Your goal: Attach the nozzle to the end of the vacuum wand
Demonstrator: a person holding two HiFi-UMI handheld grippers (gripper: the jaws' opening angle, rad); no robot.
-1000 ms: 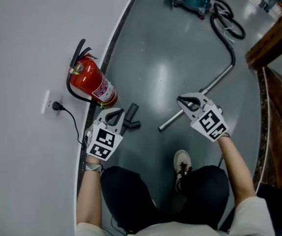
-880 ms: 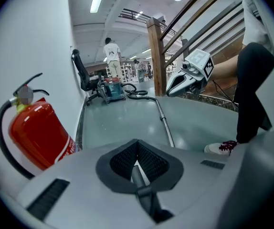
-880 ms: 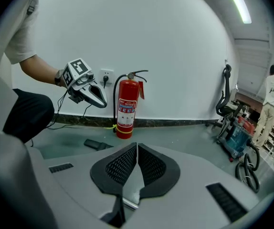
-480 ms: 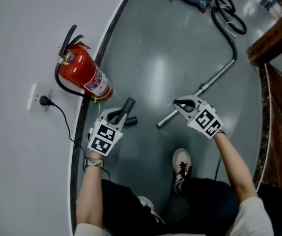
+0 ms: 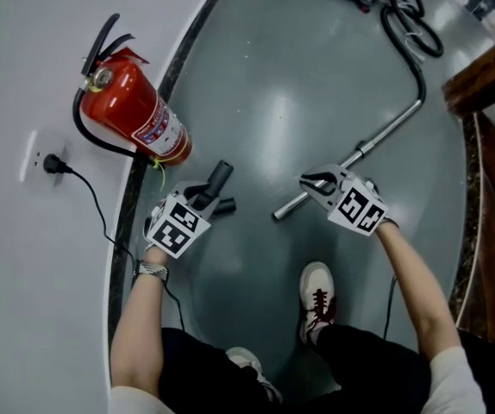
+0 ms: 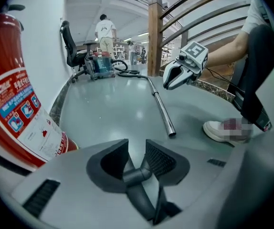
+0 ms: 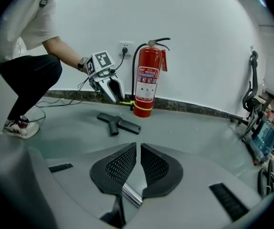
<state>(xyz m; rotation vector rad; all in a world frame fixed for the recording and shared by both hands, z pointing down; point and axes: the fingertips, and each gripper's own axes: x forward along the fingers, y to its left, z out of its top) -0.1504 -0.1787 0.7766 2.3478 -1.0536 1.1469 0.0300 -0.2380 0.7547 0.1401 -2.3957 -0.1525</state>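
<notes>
While left claw, just opening, straddles nozzle neck — right claw closed, above wand.

Head view looks steeply down at the glossy grey floor. Both gripper views sit low over it, facing each other; all share the red fire extinguisher.

Glossy grey floor meets a curved white wall (1 socket).
</notes>
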